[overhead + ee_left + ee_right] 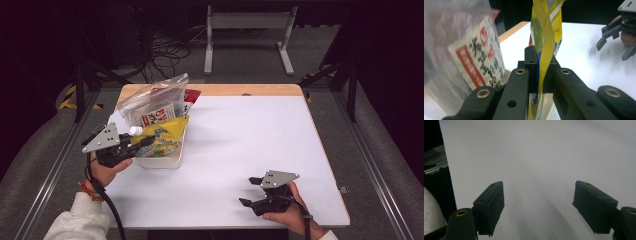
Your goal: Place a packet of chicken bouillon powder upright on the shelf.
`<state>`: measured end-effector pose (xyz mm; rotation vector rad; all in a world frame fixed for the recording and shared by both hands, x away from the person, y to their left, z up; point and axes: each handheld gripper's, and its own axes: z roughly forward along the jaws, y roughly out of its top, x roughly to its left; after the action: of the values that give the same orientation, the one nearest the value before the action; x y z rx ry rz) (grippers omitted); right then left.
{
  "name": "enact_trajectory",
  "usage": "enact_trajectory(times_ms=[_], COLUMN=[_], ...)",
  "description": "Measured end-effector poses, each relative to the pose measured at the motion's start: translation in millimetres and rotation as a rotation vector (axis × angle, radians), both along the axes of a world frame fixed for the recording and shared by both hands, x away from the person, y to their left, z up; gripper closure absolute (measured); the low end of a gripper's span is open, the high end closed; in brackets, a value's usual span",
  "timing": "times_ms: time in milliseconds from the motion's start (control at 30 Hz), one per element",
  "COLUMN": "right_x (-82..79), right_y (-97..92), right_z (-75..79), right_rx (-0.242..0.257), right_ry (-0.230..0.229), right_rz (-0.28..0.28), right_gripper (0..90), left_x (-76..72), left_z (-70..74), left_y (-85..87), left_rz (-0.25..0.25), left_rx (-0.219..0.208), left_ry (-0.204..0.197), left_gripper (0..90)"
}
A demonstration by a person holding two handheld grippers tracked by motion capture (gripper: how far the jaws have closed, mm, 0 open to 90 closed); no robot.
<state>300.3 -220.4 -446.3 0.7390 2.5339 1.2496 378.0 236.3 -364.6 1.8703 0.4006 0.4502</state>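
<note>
Yellow snack packet [545, 47] pinched in the left claw [146, 142], above a white tub [161, 161] at the table's left edge.

Glossy, crinkled foil, yellow with green and blue print, edge clamped flat between the clenched black jaws of the left claw. One clear plastic zip bag [150, 99] just behind, holding a white packet with red and black lettering [477, 58]; one red packet [192, 95] poking out behind that. One small white cap [135, 130] beside the claw. Smooth white table [250, 145] with a wooden far rim. Right claw [250, 191] released, jaws spread wide, low over bare table near the front edge, well apart from the tub.
</note>
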Motion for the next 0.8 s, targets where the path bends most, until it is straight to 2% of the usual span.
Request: enact_trajectory(times_ms=[67,133,200,367,600,667,800], right_x=[-0.3,-0.5,-0.5,-0.6,-0.7,-1.0,-1.2], right_y=[-0.2,-0.2,-0.1,0.2,0.7,1.1,1.3], right_z=[0.5,0.6,0.5,0.6,0.2,0.2,0.5], right_rx=[0.000,0.000,0.000,-0.001,-0.005,-0.008,-0.010], right_ry=[-0.002,-0.003,-0.002,-0.003,-0.002,-0.002,-0.005], right_rz=[0.001,0.001,0.004,0.006,0.009,0.011,0.010], right_gripper=[24.7,24.7,24.6,24.6,24.3,24.3,24.3], left_x=[1.9,3.5,4.2,5.3,5.2,5.8,6.1], left_z=[-3.6,-6.4,-8.3,-12.5,-18.2,-20.5,-23.1], left_y=[0.7,3.2,5.0,5.4,6.8,8.0,9.2], left_rz=[0.013,0.019,0.024,0.032,0.045,0.055,0.060], left_rx=[0.005,-0.014,-0.011,0.000,-0.006,0.008,0.001], left_ry=[0.014,0.026,0.032,0.041,0.056,0.056,0.067], left_gripper=[85.9,85.9,85.9,85.9,85.9,85.9,85.9])
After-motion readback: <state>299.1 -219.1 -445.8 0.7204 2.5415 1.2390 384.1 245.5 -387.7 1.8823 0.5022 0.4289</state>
